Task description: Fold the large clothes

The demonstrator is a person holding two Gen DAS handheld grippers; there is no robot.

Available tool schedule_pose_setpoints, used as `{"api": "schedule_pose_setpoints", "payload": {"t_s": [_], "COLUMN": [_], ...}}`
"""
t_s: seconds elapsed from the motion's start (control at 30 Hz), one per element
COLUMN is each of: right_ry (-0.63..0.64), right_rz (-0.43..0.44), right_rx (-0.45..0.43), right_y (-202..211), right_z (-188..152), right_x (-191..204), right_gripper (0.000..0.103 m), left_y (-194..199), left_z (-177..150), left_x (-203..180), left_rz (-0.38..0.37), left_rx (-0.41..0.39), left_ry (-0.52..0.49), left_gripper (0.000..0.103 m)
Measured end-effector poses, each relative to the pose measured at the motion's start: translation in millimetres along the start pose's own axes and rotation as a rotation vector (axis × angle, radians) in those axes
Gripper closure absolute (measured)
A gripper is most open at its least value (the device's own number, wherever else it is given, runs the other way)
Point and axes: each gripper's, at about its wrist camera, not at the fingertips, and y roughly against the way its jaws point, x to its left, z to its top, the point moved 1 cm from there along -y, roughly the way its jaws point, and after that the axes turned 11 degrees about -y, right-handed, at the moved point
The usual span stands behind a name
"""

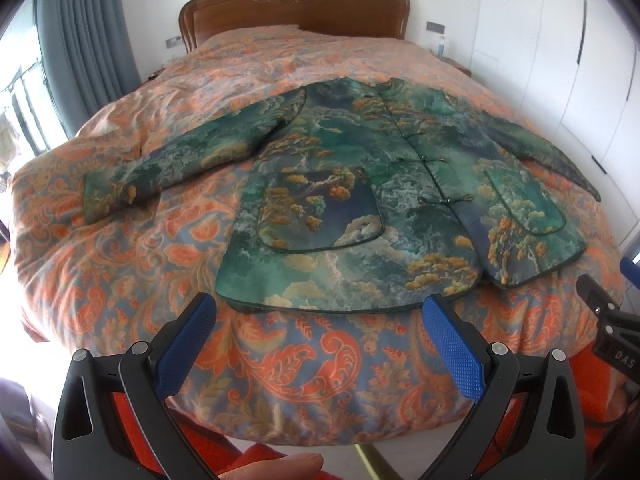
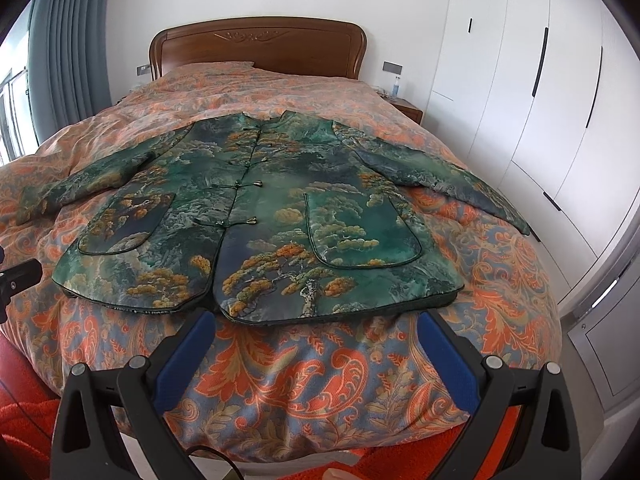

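A green padded jacket [image 1: 352, 200] with a tree and cloud print lies flat, front up, on the bed, buttoned down the middle, both sleeves spread out to the sides. The right wrist view shows the same jacket [image 2: 260, 216] with its hem nearest me. My left gripper [image 1: 320, 304] hovers open just short of the hem, blue pads wide apart, holding nothing. My right gripper [image 2: 316, 320] is open too, just before the hem's right half, and shows as a black part [image 1: 600, 304] at the right edge of the left wrist view.
An orange and blue paisley duvet [image 1: 160, 272] covers the bed, with a wooden headboard [image 2: 256, 48] at the far end. White wardrobe doors [image 2: 540, 100] line the right side. A nightstand [image 2: 408, 110] stands beside the bed, and grey curtains [image 2: 68, 40] hang at the left.
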Motion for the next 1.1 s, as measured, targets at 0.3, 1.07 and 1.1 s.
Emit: {"api": "schedule_pose_setpoints", "payload": {"t_s": [0.3, 1.07, 1.1], "right_ry": [0.005, -0.115, -0.123], "right_rz": [-0.002, -0.041, -0.041], "right_rx": [0.002, -0.124, -0.144], "right_y": [-1, 0, 1], "right_z": [-1, 26, 28], "right_x": [2, -52, -58], "right_gripper": [0.000, 0.000, 0.000], "left_y": [-3, -2, -1], "left_z": [-2, 2, 2], "left_x": [3, -1, -2], "left_rz": [0.007, -0.037, -0.041], "left_rx": [0.015, -0.007, -0.012], "left_ry": [0.007, 0.011, 0.008], "left_gripper": [0.000, 0.000, 0.000]}}
